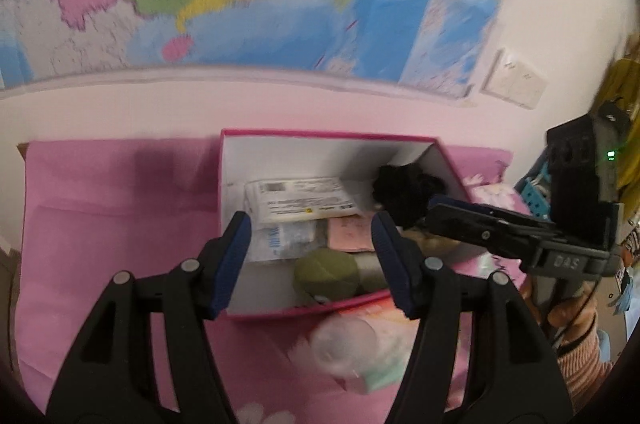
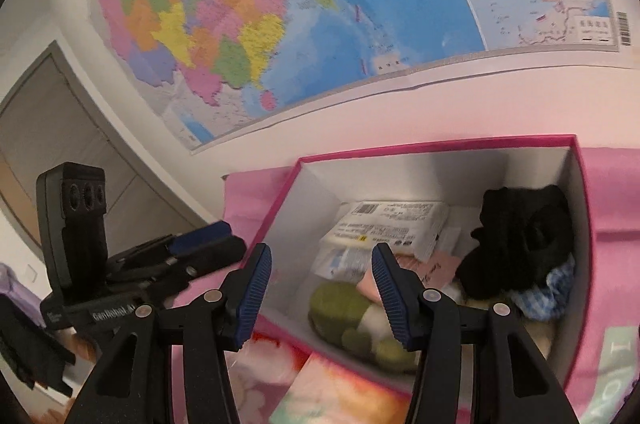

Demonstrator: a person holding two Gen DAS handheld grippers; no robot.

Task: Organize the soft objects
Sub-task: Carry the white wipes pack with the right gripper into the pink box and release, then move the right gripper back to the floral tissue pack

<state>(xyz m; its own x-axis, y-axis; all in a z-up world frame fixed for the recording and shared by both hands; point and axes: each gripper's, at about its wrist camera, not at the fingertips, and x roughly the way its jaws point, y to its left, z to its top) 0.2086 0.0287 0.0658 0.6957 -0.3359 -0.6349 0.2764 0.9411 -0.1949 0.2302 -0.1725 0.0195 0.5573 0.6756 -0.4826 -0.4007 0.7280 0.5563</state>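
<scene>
Both my grippers empty, jaws apart: left gripper (image 1: pixel 310 262), right gripper (image 2: pixel 322 294). Box (image 2: pixel 436 146) at 12 o'clock ahead; black cloth (image 2: pixel 516 240) inside at 2 o'clock, green plush (image 2: pixel 340 308) just ahead.

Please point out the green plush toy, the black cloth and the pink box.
Green plush toy (image 2: pixel 336 308): right wrist view, its rounded head.
Black cloth (image 2: pixel 516 240): right wrist view, its middle.
Pink box (image 1: pixel 320 133): left wrist view, far rim.
</scene>
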